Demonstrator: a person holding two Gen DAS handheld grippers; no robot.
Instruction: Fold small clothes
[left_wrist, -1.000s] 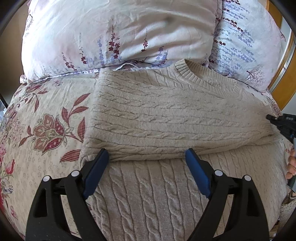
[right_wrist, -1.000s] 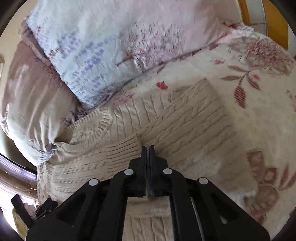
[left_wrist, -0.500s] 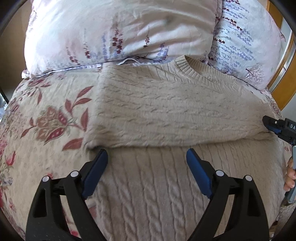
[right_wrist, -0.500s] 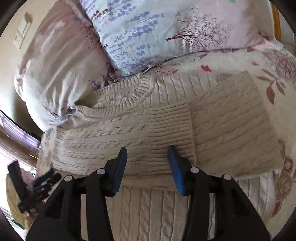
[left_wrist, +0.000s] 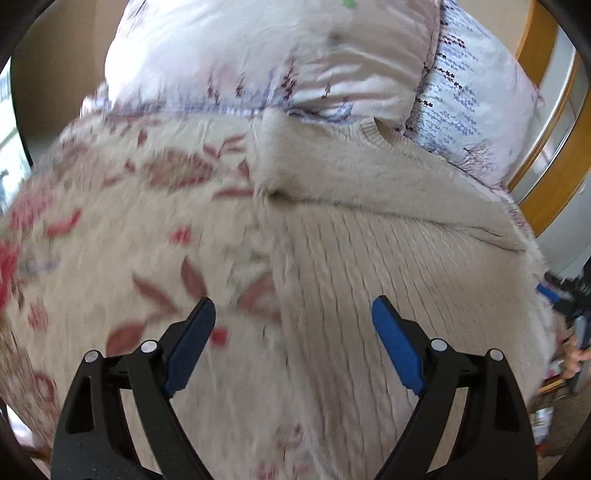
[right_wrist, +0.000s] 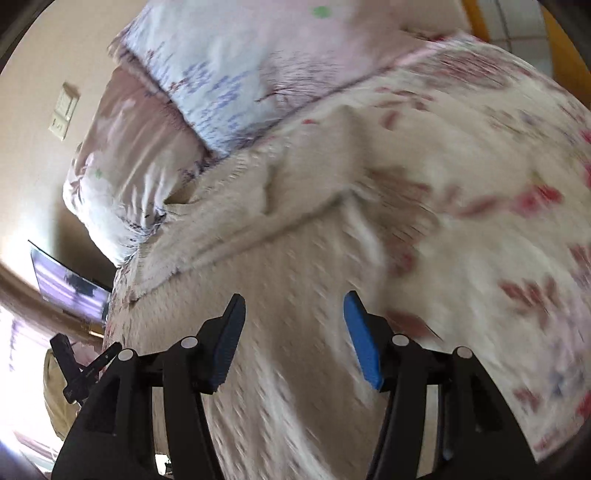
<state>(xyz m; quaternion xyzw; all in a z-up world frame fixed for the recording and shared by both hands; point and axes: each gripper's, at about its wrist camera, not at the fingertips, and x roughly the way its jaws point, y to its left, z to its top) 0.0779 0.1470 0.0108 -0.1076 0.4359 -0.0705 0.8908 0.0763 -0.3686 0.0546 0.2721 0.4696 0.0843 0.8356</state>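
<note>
Sweater (left_wrist: 388, 236) on bedspread (left_wrist: 122, 229) — sleeve folded across

Beige cable-knit sweater (left_wrist: 388, 240). Cream bedspread (left_wrist: 122, 236) with red-brown leaf and flower print. Pale pink pillow (left_wrist: 266, 55), purple sprigs. White pillow (left_wrist: 476, 96), blue-lavender print. Black grippers, blue pads (left_wrist: 397, 347).

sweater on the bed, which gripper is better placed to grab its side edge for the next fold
Left, probably. The open left gripper straddles the sweater edge where it meets the bedspread. The right gripper, jaws just opened, hovers over mid-fabric.
</note>
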